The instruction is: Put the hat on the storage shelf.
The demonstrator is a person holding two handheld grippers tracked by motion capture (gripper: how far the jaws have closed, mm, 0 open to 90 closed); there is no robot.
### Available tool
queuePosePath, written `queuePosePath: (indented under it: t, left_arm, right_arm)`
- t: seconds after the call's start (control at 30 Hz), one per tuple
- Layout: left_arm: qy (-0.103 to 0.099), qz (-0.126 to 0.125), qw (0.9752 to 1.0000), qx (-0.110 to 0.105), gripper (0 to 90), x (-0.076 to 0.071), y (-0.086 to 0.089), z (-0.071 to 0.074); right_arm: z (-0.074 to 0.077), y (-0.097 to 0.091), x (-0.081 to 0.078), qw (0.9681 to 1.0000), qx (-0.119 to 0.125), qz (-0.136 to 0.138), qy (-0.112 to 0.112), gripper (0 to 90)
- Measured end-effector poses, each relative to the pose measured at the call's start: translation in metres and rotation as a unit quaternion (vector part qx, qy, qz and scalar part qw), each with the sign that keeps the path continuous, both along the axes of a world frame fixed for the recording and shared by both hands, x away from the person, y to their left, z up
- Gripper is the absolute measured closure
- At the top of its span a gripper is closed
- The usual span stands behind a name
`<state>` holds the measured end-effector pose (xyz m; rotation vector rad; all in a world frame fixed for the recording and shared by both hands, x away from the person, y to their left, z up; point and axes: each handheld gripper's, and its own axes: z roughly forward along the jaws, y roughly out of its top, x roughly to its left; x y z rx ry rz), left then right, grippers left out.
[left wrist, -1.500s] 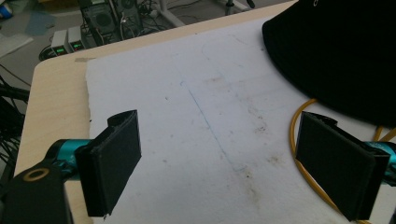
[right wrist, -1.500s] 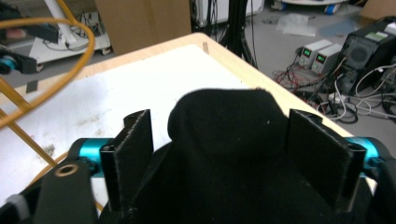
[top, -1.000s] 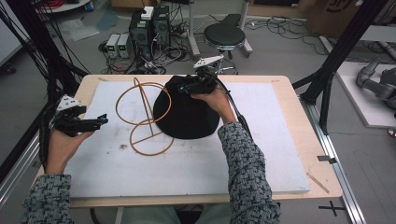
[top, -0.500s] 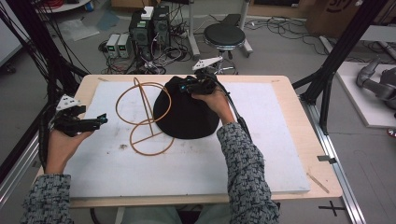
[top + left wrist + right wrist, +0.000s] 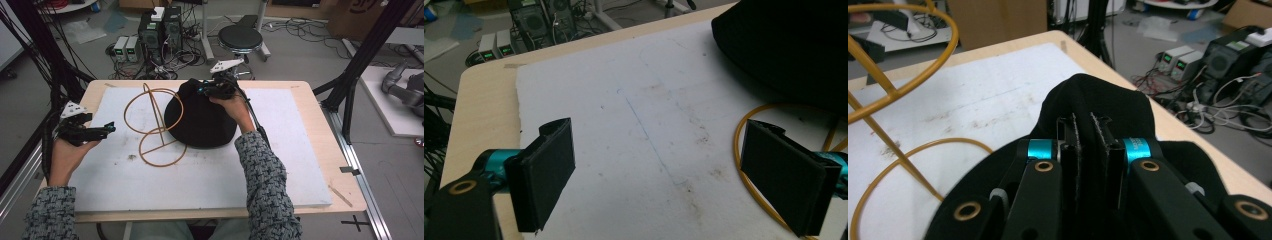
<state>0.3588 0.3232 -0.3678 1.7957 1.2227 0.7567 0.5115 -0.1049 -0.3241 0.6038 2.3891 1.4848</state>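
Observation:
A black fabric hat (image 5: 200, 122) lies domed on the white foam board (image 5: 200, 175), against a yellow wire stand (image 5: 150, 120) made of two rings on a slanted rod. My right gripper (image 5: 202, 90) is at the hat's far top edge; its jaws have just been closing and are now shut on a fold of the black fabric (image 5: 1098, 100), pinched between the pads at my right gripper (image 5: 1087, 135). My left gripper (image 5: 107, 129) hovers open over the board's left edge, nothing between its pads (image 5: 549, 170). The hat (image 5: 789, 45) and the stand's lower ring (image 5: 738, 150) lie beyond it.
The board rests on a wooden table (image 5: 320, 110). Behind the table, on the floor, are computers (image 5: 160, 27), cables and a round stool (image 5: 240, 37). Black frame struts (image 5: 360, 65) rise at the right and left sides.
The right gripper's jaws closed onto the hat's top fabric. The left hand and gripper stayed put.

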Motion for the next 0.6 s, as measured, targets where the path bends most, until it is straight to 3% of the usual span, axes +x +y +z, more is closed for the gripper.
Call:
queuePosePath:
  t: [0.4,0.6]
  left_arm:
    - [0.0,-0.001,1.0,0.0,14.7,0.001,-0.001,0.001]
    - [-0.005,-0.001,1.0,-0.003,14.7,0.001,-0.002,0.003]
  right_arm:
    - [0.023,-0.025,-0.008,0.9989,0.018,-0.029,-0.032,84.7]
    - [0.036,-0.041,-0.01,0.9969,0.045,-0.048,-0.042,84.8]
